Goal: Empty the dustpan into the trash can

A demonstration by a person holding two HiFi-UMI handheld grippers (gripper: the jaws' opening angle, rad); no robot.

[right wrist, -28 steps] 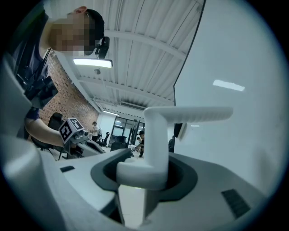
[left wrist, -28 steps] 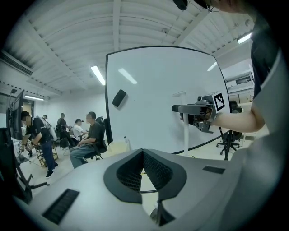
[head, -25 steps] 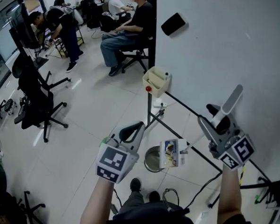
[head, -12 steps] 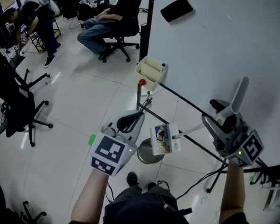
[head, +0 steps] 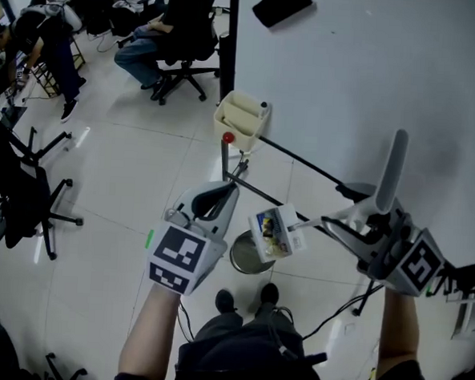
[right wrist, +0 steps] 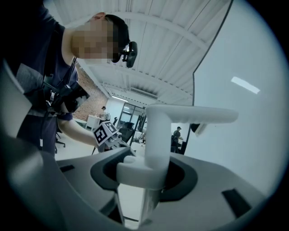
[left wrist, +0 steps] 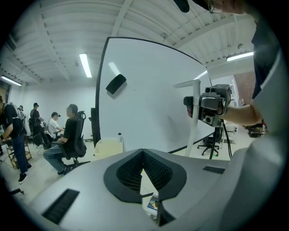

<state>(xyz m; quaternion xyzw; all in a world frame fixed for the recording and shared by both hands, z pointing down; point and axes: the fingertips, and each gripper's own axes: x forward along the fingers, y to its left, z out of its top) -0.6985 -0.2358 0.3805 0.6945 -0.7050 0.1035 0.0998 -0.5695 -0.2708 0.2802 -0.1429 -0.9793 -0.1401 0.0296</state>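
My right gripper [head: 337, 225] is shut on the white handle [head: 394, 167] of a long-handled dustpan; in the right gripper view the handle [right wrist: 156, 149] stands between the jaws. The pan [head: 277, 230] hangs at the end of the rod, tilted, with colourful packaging in it, beside and above the round metal trash can [head: 245, 258] on the floor. My left gripper [head: 234, 188] is shut with nothing in it, just left of the pan. In the left gripper view the jaws [left wrist: 142, 151] meet at their tips, and the pan [left wrist: 153, 205] shows below them.
A whiteboard [head: 373, 73] on a black stand fills the right side, with a cream tray [head: 240, 117] at its corner. Cables lie on the floor by my shoes [head: 227, 301]. Office chairs [head: 24, 204] and seated people are at the back left.
The dustpan's handle has swung more upright and the pan has shifted left, staying over the trash can's edge. My left gripper has moved forward, closer to the pan.
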